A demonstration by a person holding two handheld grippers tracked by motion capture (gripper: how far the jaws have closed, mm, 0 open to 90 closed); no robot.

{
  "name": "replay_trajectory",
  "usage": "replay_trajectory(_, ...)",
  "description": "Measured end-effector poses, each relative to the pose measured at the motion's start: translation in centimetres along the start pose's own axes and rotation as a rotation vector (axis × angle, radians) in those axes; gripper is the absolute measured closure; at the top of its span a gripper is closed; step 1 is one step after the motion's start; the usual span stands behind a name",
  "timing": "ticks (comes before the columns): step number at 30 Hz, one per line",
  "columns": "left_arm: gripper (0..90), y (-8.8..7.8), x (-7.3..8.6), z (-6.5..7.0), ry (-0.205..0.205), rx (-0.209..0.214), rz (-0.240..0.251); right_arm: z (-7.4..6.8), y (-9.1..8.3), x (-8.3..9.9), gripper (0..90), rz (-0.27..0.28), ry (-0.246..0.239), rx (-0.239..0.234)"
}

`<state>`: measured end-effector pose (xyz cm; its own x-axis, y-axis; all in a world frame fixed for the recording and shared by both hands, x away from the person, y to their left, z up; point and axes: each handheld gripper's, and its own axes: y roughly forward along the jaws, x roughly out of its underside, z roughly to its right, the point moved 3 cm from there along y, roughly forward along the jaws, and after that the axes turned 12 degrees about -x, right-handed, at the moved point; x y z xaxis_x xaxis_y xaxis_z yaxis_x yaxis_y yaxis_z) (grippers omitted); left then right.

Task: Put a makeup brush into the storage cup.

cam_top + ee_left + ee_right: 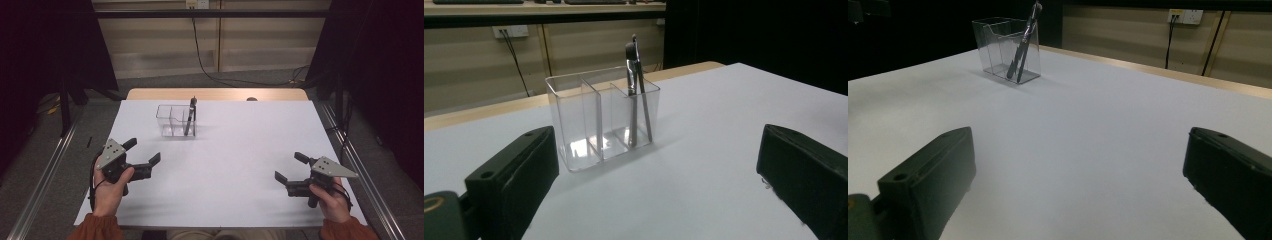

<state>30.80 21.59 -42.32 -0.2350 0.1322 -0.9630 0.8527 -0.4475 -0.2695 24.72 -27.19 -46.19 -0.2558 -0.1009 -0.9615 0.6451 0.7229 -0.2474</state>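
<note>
Centrally in the upper half of the high view, a clear plastic divided holder point(175, 121) is seen standing on the white table surface point(240, 165), and a dark grey pen point(190, 116) is leaned upright in its right-hand compartment. At lower left the left gripper point(145, 151) is held with jaws spread wide and empty, near the holder but apart from it. At lower right the right gripper point(291, 167) is likewise held open and empty, well apart from the holder

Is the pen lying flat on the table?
No, the pen stands leaning in the right end compartment of the clear organizer on the table.
</note>
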Motion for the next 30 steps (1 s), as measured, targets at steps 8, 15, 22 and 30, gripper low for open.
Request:
replay_trajectory(8, 2.4, -1.4, 0.8, 0.3, -0.024, -0.007, 0.003, 0.0, -0.3, 0.1, 0.0, -0.003, -0.001, 0.007)
replay_trajectory(15, 2.9, -2.8, 1.8, 0.4, -0.027, -0.020, -0.001, 0.0, -0.5, 0.1, 0.0, 0.000, 0.001, 0.012)
replay_trajectory(22, 2.9, -3.5, 2.3, 0.7, -0.036, -0.016, -0.005, 0.0, -0.5, 0.1, 0.0, 0.000, 0.002, 0.014)
replay_trajectory(30, 2.9, -4.0, 3.0, 0.6, -0.031, -0.021, -0.016, 0.0, -0.5, 0.1, 0.0, 0.007, 0.005, 0.008)
